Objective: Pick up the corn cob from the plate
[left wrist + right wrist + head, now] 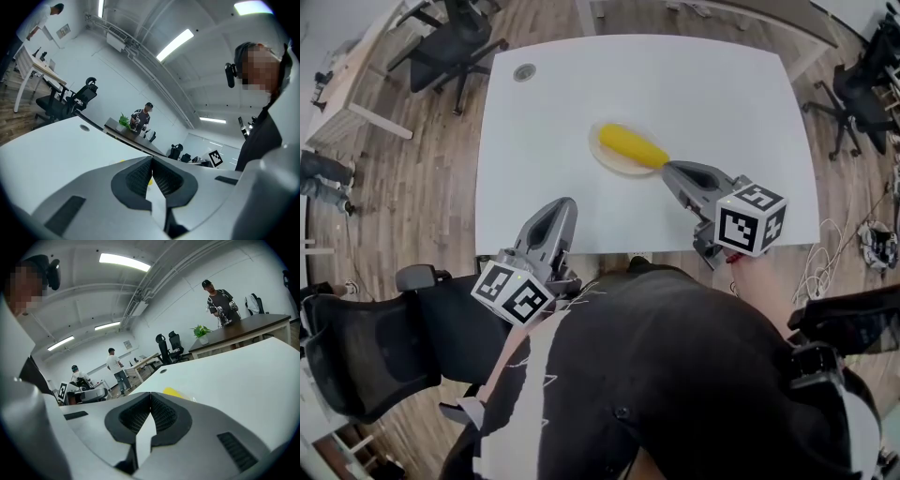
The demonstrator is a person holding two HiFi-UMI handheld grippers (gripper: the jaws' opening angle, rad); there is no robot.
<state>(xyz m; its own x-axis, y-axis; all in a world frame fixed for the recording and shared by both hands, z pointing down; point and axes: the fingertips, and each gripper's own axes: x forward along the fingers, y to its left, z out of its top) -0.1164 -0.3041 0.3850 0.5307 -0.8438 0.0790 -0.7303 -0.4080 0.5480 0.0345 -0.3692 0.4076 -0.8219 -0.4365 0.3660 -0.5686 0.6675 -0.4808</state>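
A white table fills the upper middle of the head view, on a wood-plank floor; below it, across the lower part of the frame, is the person's dark top; a black office chair stands at the upper left corner and another at the right edge.

The left gripper sits at the lower left of the table's near edge, pointing up the frame, well apart from the plate; in the left gripper view its jaws are pressed together at the tips with nothing between them.

The right gripper lies right of centre, pointing up and to the left; its tip is right at the plate's right side, at the near end of the corn cob, though whether it touches cannot be told; in the right gripper view its jaws are also pressed together and hold nothing, with a strip of yellow showing just beyond them.

The plate, small and pale, rests near the centre of the table; the corn cob lies on it slantwise, from upper left to lower right; a small round cable hole sits near the table's upper left corner.
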